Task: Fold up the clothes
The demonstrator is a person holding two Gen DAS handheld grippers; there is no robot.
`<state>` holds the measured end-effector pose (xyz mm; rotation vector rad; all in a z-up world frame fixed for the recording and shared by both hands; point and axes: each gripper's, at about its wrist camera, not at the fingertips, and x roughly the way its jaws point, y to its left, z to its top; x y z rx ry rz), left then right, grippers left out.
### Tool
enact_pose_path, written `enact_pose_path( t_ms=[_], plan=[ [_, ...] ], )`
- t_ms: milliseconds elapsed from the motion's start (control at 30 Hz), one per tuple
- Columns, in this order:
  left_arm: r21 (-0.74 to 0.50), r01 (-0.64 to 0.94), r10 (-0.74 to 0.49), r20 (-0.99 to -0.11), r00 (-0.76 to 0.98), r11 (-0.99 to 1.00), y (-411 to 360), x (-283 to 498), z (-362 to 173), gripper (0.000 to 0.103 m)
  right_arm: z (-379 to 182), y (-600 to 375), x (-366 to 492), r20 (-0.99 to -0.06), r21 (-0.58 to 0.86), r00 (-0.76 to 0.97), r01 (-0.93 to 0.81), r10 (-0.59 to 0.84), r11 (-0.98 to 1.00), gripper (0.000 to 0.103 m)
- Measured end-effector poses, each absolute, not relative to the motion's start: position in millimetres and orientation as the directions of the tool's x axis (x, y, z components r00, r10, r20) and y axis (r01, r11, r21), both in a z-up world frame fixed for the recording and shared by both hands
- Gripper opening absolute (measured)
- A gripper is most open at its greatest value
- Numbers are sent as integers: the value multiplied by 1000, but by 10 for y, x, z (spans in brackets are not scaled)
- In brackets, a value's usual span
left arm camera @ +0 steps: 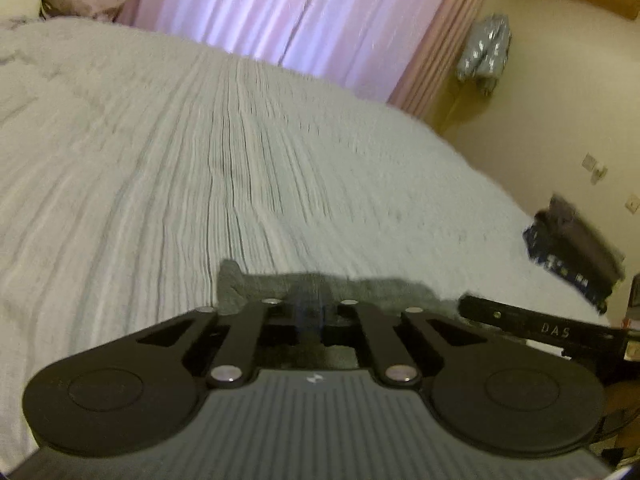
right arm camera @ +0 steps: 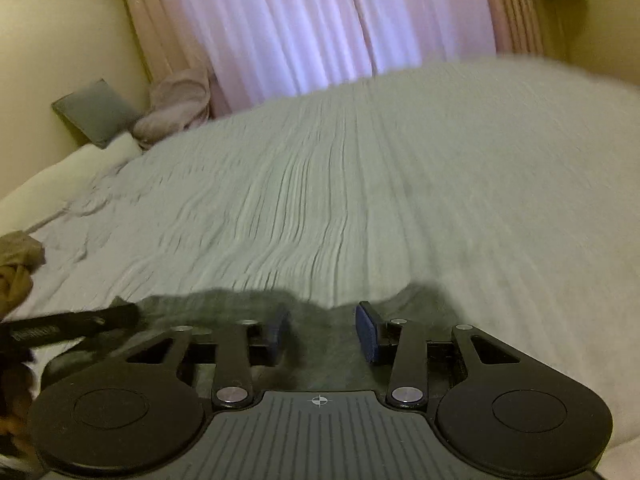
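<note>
A dark grey garment (left arm camera: 372,290) lies on the near edge of the bed, just in front of both grippers. In the left wrist view my left gripper (left arm camera: 311,314) has its jaws together, pinching the grey cloth at its near edge. In the right wrist view my right gripper (right arm camera: 326,332) is open, its blue pads (right arm camera: 367,330) apart over the same grey garment (right arm camera: 240,306), with nothing held between them. The right gripper's black arm (left arm camera: 532,322) shows at the right of the left view. The frames are motion-blurred.
The bed (right arm camera: 360,184) has a pale wrinkled cover. Pink curtains (right arm camera: 320,20) hang behind it. Pillows (right arm camera: 96,114) and a pinkish bundle (right arm camera: 176,108) lie at the head. A brown garment (right arm camera: 16,264) is at the left. A dark box (left arm camera: 572,248) sits past the bed's right edge.
</note>
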<state>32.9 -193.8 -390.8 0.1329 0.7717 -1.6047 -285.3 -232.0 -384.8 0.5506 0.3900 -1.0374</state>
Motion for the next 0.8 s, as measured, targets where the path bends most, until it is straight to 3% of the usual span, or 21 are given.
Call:
enact_pose_path(
  t_ms=[67, 167, 233, 300, 533, 667, 800],
  plan=[
    [-380, 925, -833, -505, -226, -20, -1938, 278, -3870, 5, -3811, -2288, -2857, -558, 181, 431, 897, -709, 403, 40],
    [-267, 964, -805, -575, -146, 16, -2089, 181, -4005, 7, -4001, -2426, -2778, -627, 92, 357, 916, -692, 389, 40],
    [-275, 960, -803, -582, -128, 47, -2124, 232, -4077, 8, -4135, -2494, -2795, -645, 29, 284, 937, -710, 348, 40],
    [-309, 949, -821, -557, -123, 67, -2029, 316, -4013, 8, -4091, -2470, -2935, -642, 63, 261, 955, -721, 290, 41],
    [-347, 932, -854, -511, -97, 101, -1337, 377, -3652, 8, -3632, -1810, -3106, -528, 192, 419, 906, -738, 377, 41],
    [-286, 957, -852, -512, -113, 45, -1090, 47, -3629, 8, -3613, -1358, -2825, -508, 146, 490, 860, -709, 490, 41],
    [-184, 982, -825, -561, -71, 41, -1148, -162, -3854, 9, -3830, -1275, -2511, -538, 41, 448, 860, -715, 508, 40]
  ],
)
